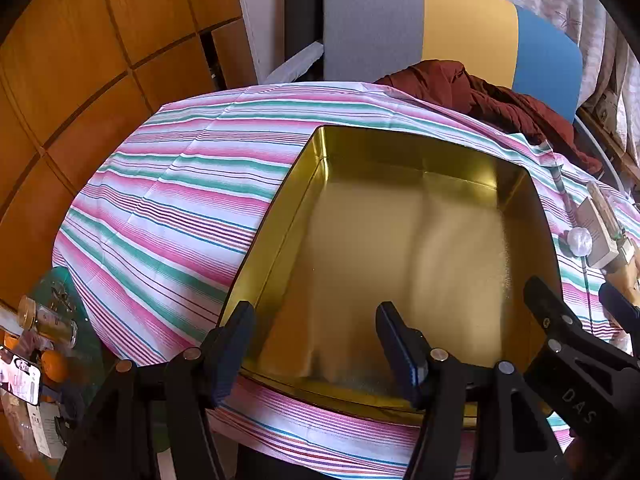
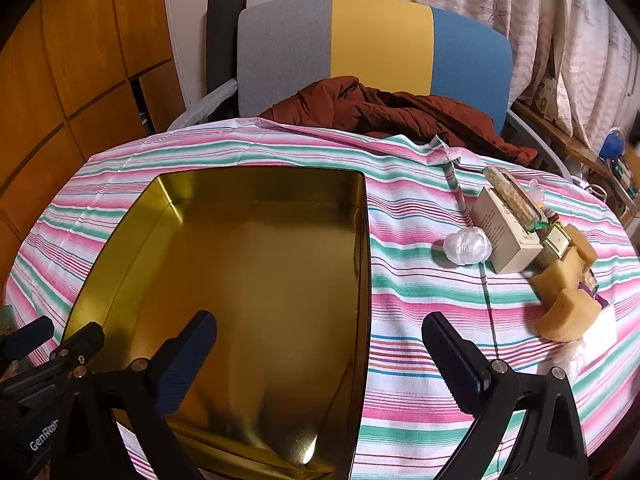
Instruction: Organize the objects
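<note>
An open gold tin box [image 1: 400, 248] sits empty on the striped tablecloth; it also shows in the right wrist view [image 2: 256, 280]. My left gripper [image 1: 316, 336] is open over the tin's near left corner. My right gripper [image 2: 320, 340] is open over the tin's near right edge; it shows in the left wrist view [image 1: 584, 304]. To the tin's right lie a white plastic ball [image 2: 468, 245], a cream carton [image 2: 504, 236], a long packet [image 2: 512, 194] on top of it, and yellow sponge pieces [image 2: 568, 304].
A striped cloth [image 2: 420, 292] covers the table. A chair [image 2: 376, 48] with a dark red jacket [image 2: 400, 112] stands behind it. Bottles and a phone [image 1: 20, 376] sit low at the left. Wooden panels stand left, curtains right.
</note>
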Available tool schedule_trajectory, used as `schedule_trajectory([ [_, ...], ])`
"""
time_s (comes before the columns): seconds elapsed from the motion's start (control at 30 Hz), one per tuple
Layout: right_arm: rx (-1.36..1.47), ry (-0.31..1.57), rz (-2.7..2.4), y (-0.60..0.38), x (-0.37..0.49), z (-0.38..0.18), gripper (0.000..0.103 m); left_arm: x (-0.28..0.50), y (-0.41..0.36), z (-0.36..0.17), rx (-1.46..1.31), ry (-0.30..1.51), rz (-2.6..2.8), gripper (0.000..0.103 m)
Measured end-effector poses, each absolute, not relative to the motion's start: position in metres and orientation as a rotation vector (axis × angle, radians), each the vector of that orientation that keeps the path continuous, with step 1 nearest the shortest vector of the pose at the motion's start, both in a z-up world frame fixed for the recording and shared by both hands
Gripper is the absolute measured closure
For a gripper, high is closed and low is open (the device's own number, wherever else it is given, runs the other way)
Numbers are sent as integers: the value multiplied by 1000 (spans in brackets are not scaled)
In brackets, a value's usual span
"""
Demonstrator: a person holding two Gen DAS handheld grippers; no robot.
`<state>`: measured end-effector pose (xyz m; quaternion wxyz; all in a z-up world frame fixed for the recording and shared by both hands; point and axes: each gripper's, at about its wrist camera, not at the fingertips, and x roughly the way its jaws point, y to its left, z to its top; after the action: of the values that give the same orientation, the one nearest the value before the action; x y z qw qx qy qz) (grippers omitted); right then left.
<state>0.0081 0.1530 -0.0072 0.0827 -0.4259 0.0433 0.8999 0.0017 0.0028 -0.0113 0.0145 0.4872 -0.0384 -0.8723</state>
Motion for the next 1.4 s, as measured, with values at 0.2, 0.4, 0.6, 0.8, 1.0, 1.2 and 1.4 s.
schedule_trajectory([
  [0.2,-1277,127,2684,154,8,-8,0,1,5,-11,1511,-131,-2716,39],
  [0.4,-1225,126,2694,163,13,-2,0,0,9,-12,1538,-124,-2717,39],
  [0.6,-1104,142,2715,190,24,8,0,-1,25,-17,1641,-84,-2762,39],
  [0.8,-1143,195,2703,227,34,2,0,4,52,-19,1766,-59,-2863,39],
  [1.0,-1032,265,2616,276,65,2,0,16,97,-19,1848,-255,-2960,39],
  [1.2,-959,308,2481,338,100,-10,0,29,137,-17,1989,-316,-3093,39],
  [1.4,-929,490,2300,410,144,-34,0,33,169,-24,2330,-77,-3103,39],
])
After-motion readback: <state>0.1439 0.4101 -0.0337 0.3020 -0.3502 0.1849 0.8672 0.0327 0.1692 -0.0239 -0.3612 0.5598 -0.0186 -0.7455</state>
